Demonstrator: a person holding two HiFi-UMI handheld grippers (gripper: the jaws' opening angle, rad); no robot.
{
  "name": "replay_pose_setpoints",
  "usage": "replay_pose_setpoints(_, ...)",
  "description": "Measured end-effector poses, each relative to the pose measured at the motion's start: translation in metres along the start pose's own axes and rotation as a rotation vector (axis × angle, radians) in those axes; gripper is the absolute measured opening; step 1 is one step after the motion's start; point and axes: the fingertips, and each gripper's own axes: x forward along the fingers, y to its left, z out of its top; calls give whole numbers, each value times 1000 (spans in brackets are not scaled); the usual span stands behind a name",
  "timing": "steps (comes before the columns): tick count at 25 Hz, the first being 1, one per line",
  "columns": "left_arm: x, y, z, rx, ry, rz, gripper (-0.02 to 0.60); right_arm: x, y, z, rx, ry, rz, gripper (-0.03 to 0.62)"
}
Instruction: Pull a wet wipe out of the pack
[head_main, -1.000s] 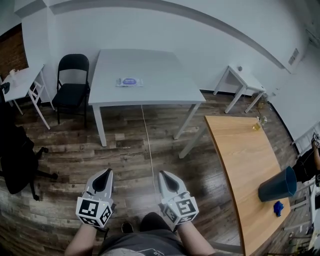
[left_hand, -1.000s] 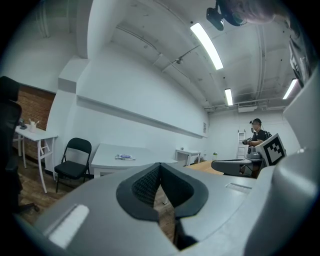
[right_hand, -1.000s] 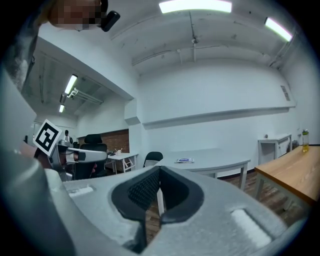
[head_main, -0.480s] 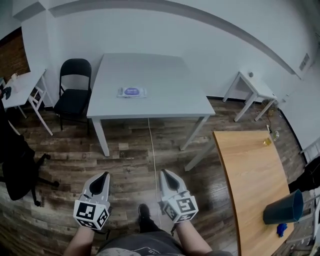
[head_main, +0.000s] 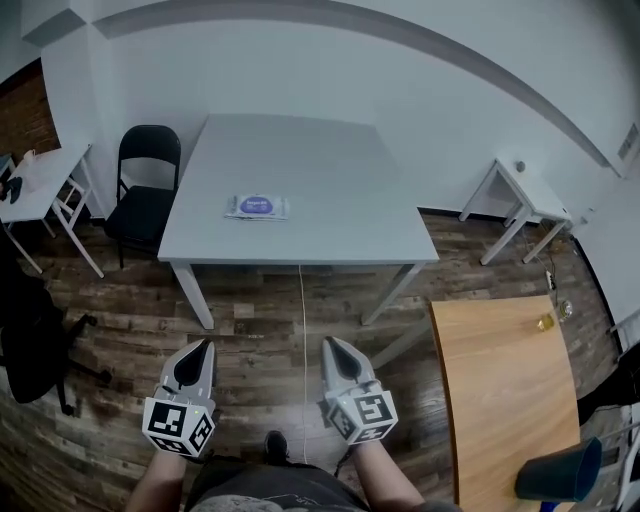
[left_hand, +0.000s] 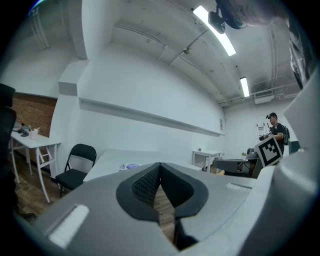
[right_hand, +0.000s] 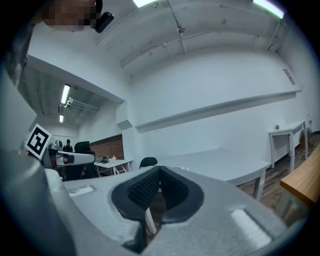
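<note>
The wet wipe pack (head_main: 258, 207), flat and white with a purple lid, lies on the grey table (head_main: 340, 215) ahead of me in the head view. It shows small in the left gripper view as the pack (left_hand: 131, 166) on the table top. My left gripper (head_main: 204, 347) and right gripper (head_main: 330, 344) are held level over the wooden floor, well short of the table's near edge. Both are shut with nothing between their jaws. In the gripper views the left gripper (left_hand: 160, 165) and right gripper (right_hand: 159, 169) have their tips pressed together.
A black folding chair (head_main: 147, 190) stands left of the table. A white desk (head_main: 35, 180) is at far left, a small white side table (head_main: 525, 195) at right. A wooden table (head_main: 505, 385) with a dark blue bin (head_main: 558, 472) is at my near right. A black office chair (head_main: 25, 335) is near left.
I have walked toward the grey table; it and the pack appear nearer and lower in the head view. The wooden table slid down and right. Both grippers stay shut.
</note>
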Motion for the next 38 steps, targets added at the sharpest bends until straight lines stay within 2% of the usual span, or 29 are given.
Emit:
replay_pose_setpoints(6,21,3,-7,-1,27,39,18,29,-19,-5,9,28,30,-9)
replay_pose_setpoints(13,60,40,-3,1,22,64,18,77,-28,-10,16,43,37,-9)
replay_pose_setpoints(17,105,61,-6,-22,33,34,18,109,-37,-9,-8,57,27,-9)
replay_pose_setpoints(22,170,84,6,-12,35,-32,18,168,-59,1,-5,62,-21,-9)
replay_pose_setpoints(27,223,117,16,-26,46,-64,18,230,-64,15,-12,58,-32,-9)
replay_pose_setpoints(33,261,160,13,-42,73,-72,18,291,-59,17,-15,68,-30,-9)
replay_pose_setpoints(38,276,187,6,-56,98,-82,18,320,-58,8,-18,92,-49,-9)
